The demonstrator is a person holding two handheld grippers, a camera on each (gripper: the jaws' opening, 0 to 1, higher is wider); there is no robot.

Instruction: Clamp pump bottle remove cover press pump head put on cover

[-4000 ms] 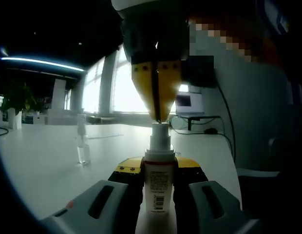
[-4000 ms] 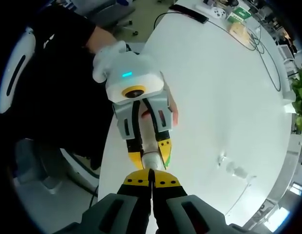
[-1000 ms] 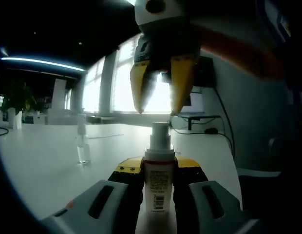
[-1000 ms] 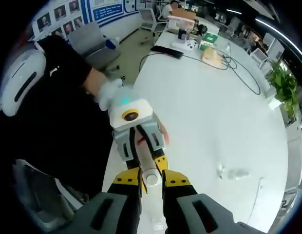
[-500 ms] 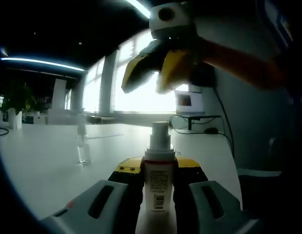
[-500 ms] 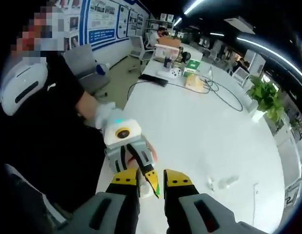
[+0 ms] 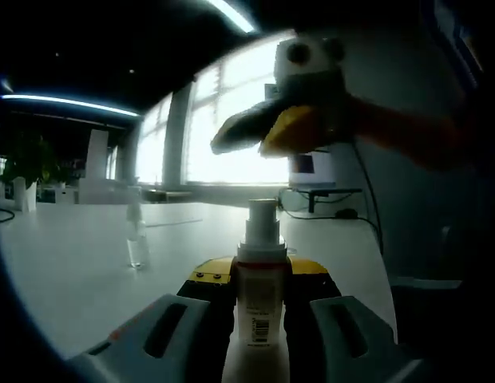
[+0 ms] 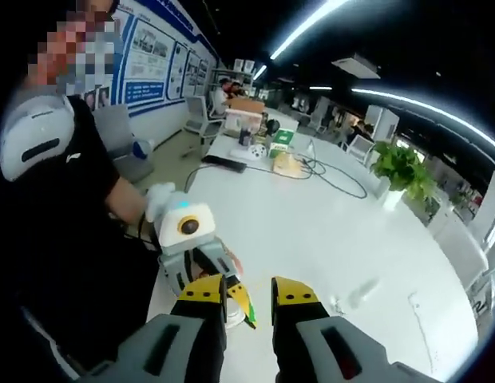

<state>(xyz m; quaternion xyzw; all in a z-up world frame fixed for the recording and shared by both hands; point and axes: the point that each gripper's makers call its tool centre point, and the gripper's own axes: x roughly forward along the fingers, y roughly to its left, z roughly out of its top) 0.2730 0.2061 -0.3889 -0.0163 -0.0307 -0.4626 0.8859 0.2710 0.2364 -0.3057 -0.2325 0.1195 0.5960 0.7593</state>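
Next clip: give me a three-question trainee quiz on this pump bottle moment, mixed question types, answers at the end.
1. True or false: the left gripper is shut on the pump bottle.
2. Multiple choice: the clear cover is (A) on the pump head, (B) standing on the white table apart from the bottle, (C) held in the right gripper.
3. Fill in: the right gripper has its jaws ____.

Key
1. True: both jaws press the bottle's sides.
2. B
3. Open, with nothing between them; it hangs above the pump head, off it.
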